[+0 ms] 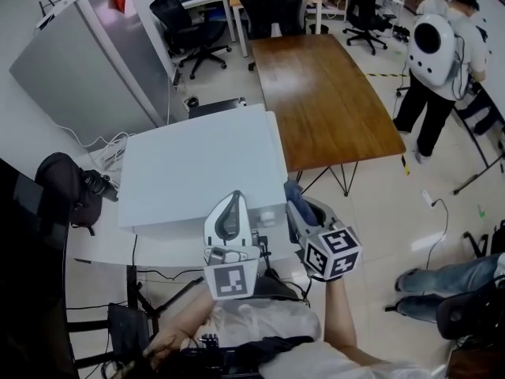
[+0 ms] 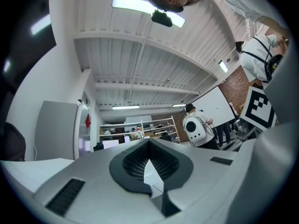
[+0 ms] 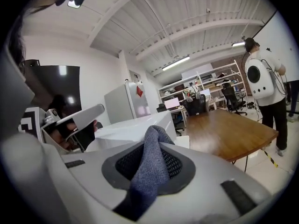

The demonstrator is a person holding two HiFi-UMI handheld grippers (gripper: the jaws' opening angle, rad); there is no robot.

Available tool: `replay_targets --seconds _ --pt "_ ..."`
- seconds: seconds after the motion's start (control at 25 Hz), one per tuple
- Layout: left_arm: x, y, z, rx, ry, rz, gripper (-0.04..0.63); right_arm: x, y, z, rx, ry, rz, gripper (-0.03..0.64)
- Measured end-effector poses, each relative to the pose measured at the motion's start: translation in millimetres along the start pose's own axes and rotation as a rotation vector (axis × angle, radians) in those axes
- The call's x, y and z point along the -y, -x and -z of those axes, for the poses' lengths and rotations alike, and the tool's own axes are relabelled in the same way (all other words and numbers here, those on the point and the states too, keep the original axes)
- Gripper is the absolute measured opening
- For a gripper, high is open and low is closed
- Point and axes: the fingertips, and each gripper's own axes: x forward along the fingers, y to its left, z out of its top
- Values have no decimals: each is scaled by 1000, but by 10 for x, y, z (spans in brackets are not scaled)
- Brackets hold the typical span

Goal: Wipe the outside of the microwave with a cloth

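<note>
Microwave [image 1: 201,168] sits on white desk [image 1: 99,247] beside wooden table [image 1: 323,93], office chairs [image 1: 189,26] beyond.

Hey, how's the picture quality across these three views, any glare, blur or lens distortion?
Head view: evenly lit, edges bent by the wide lens, soft sheen on the wooden table. Left gripper view: strong fisheye with dark corners, ceiling light blown out. Right gripper view: same fisheye, the cloth blurs closest to the lens.

A pale floor [image 1: 379,212] is lit by ceiling strip lights [image 2: 140,6], with a brown wooden table [image 1: 327,101] set before black office chairs [image 1: 189,30] and a tall grey cabinet [image 1: 79,61].
</note>
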Motion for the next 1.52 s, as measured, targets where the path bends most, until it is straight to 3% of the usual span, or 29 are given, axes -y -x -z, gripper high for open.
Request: replay_targets --seconds 0.44,0.92,1.04,1.28,1.52 --pt "9 26 -7 4 -16 3 2 543 -536 1181 -202 -135 73 81" --pt "-7 34 27 -20 -15 -12 2 915 -898 1920 -395 -172 143 81" --pt "7 23 29 -10 -12 -14 2 951 -912 2016 -404 -198 147 81" --pt "13 11 29 -11 -9 -26 2 905 -872 1726 -335 -206 127 81" --pt "-193 64 61 -34 19 -82 2 616 -589 366 -137 -158 93 81"
